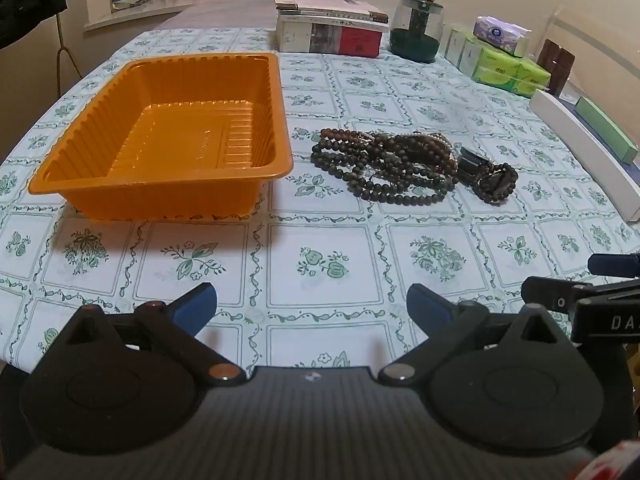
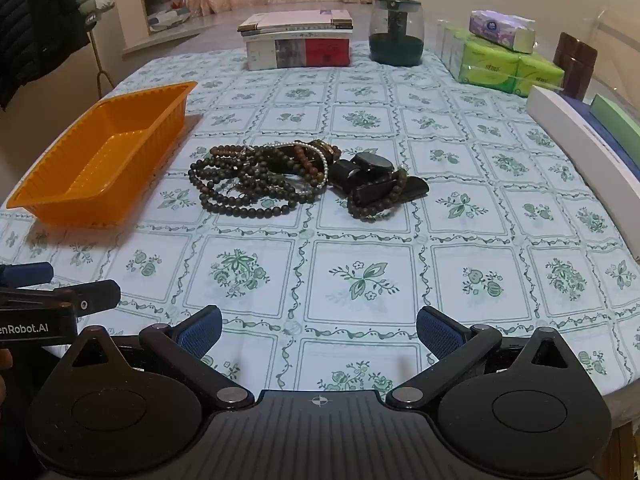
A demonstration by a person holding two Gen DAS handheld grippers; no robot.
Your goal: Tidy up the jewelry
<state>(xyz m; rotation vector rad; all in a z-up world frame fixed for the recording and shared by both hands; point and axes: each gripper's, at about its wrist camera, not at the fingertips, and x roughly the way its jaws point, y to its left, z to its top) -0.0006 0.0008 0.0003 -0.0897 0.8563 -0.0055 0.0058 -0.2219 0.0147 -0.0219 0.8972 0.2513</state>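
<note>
Orange plastic first: the ribbed tray (image 1: 160, 132) sits empty at ten o'clock from the left gripper (image 1: 311, 304), whose blue pads are spread wide over bare tablecloth (image 1: 320, 240), holding nothing. Moving right, at one o'clock, the tangled bead strands (image 1: 384, 164) lie in one knotted heap, a pearl string (image 2: 322, 164) threaded through them, touching a black watch (image 2: 368, 168) ringed by a beaded bracelet (image 2: 376, 200). The right gripper (image 2: 319, 326) hangs equally wide, nothing between its pads, the heap at twelve o'clock. The risk, I'd say: pinch one strand and the whole knot drags along, or beads roll and slip free, or the light tray skids when loaded.
</note>
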